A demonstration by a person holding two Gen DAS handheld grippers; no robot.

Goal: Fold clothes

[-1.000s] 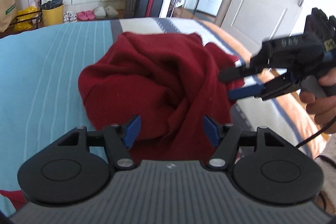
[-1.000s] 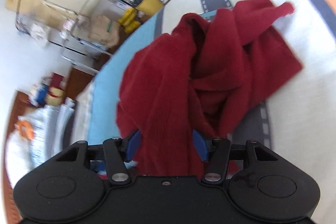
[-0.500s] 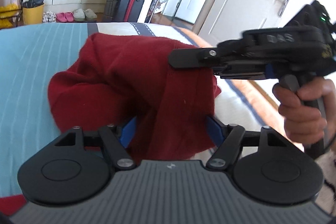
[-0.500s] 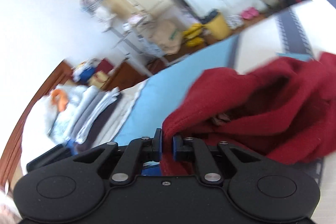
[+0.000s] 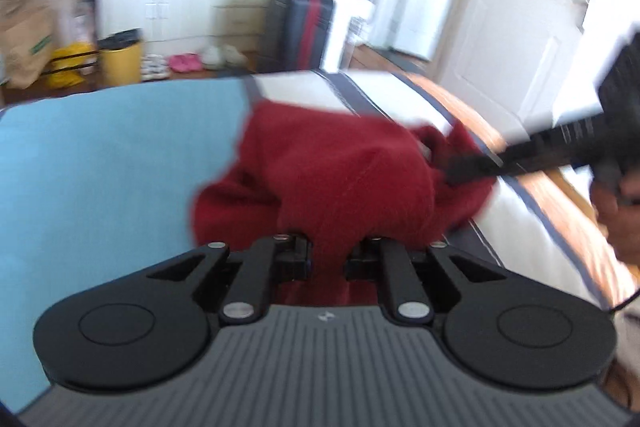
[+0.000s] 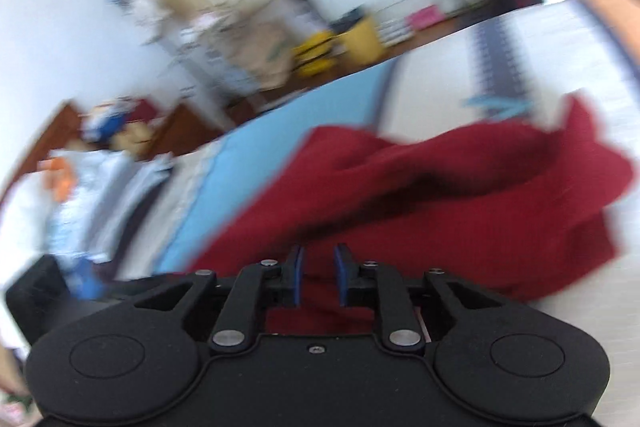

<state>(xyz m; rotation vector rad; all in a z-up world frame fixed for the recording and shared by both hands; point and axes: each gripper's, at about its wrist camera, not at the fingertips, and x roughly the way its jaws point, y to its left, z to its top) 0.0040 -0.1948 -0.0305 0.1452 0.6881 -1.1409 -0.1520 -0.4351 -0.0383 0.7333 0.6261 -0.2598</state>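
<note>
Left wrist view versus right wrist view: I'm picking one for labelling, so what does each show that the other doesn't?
Only the left wrist view shows the right tongs biting the red garment, the hand holding them, and a white door. Only the right wrist view shows stacked folded laundry at the bed's far end. Both show the garment, blue sheet, yellow bin and suitcase.

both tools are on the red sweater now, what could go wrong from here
1. The left tool is closing on a thick bunch of the red sweater, so it may have gathered several layers and lift a wad rather than one edge.
2. The right tool has cloth between its pads while its jaws are opening, so that side could slip out.
3. The sweater lies bunched near the bed's edge and might slide off.
</note>
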